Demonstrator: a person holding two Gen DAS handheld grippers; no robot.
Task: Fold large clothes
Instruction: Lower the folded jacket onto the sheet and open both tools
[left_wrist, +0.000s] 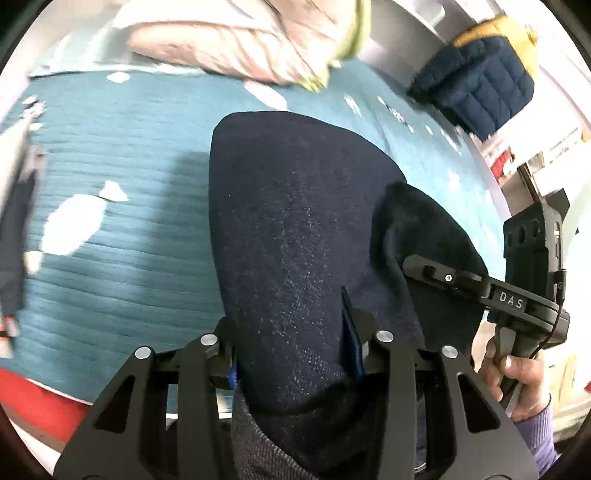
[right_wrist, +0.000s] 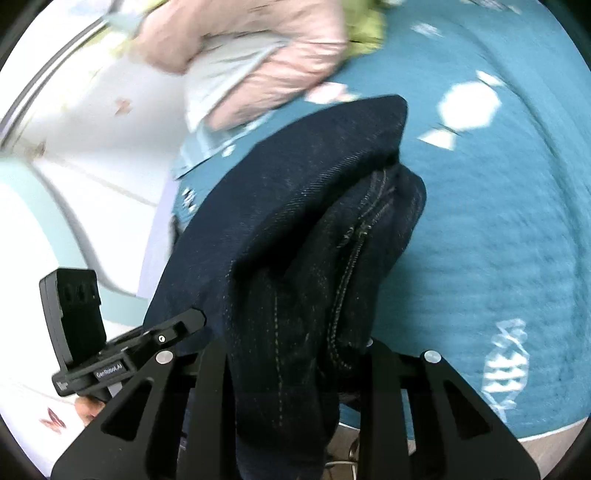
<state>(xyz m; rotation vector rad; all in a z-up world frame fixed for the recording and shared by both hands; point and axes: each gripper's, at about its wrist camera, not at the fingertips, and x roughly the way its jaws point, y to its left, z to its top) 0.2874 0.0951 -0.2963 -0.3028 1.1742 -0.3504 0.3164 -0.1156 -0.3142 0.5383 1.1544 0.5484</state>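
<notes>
A pair of dark navy jeans (left_wrist: 295, 236) is held up over a teal quilted bed cover (left_wrist: 122, 236). My left gripper (left_wrist: 295, 354) is shut on the denim, which drapes over and hides its fingertips. My right gripper (right_wrist: 295, 354) is shut on another part of the jeans (right_wrist: 306, 236), with seams and stitching showing. The right gripper also shows at the right of the left wrist view (left_wrist: 480, 284), touching the cloth. The left gripper shows at the lower left of the right wrist view (right_wrist: 147, 347).
A pink padded jacket with green lining (left_wrist: 251, 40) lies at the far side of the bed (right_wrist: 251, 62). A navy and yellow puffer jacket (left_wrist: 480, 81) sits at the far right. Another dark garment (left_wrist: 18, 236) lies at the left edge. The bed cover (right_wrist: 498, 236) stretches to the right.
</notes>
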